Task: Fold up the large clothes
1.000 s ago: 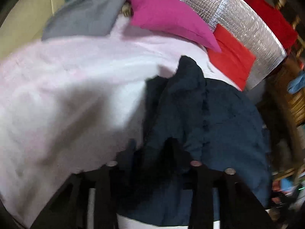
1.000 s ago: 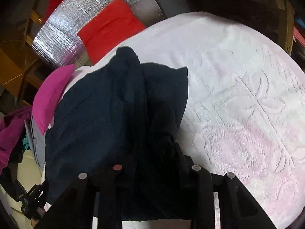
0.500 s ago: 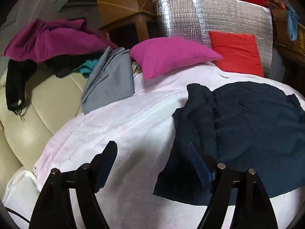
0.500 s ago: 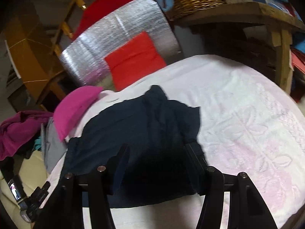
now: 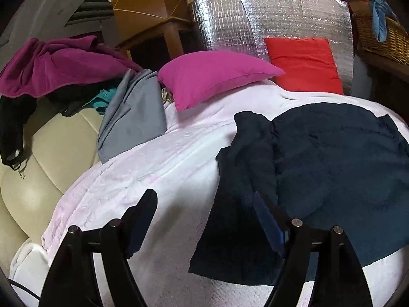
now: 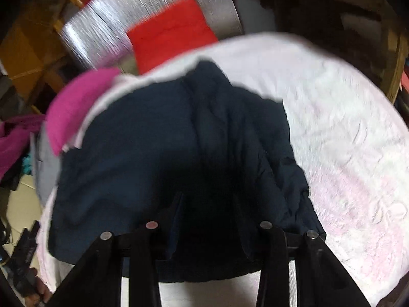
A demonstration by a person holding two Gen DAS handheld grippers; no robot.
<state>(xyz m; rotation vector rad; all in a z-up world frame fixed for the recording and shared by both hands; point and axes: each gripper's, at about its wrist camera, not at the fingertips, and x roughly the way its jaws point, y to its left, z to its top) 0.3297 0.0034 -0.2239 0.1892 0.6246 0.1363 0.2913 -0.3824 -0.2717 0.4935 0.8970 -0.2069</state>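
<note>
A dark navy garment (image 5: 332, 158) lies partly folded on a white and pink blanket (image 5: 158, 168), with a folded strip along its left edge. My left gripper (image 5: 204, 199) is open and empty, held above the blanket at the garment's near left edge. In the blurred right wrist view the same garment (image 6: 153, 148) fills the middle. My right gripper (image 6: 208, 199) is low over the garment's near edge with its fingers apart; the dark cloth hides the tips.
A magenta pillow (image 5: 214, 76), a grey cloth (image 5: 133, 117) and a red cushion (image 5: 304, 64) against a silver foil panel (image 5: 255, 20) lie behind. A purple cloth (image 5: 56, 64) drapes over a cream sofa (image 5: 33, 166). A wicker basket (image 5: 383, 35) stands at the right.
Both grippers let go of the navy garment and lifted back. The left one is holding still; the right one has since dropped down and forward over the garment again.
</note>
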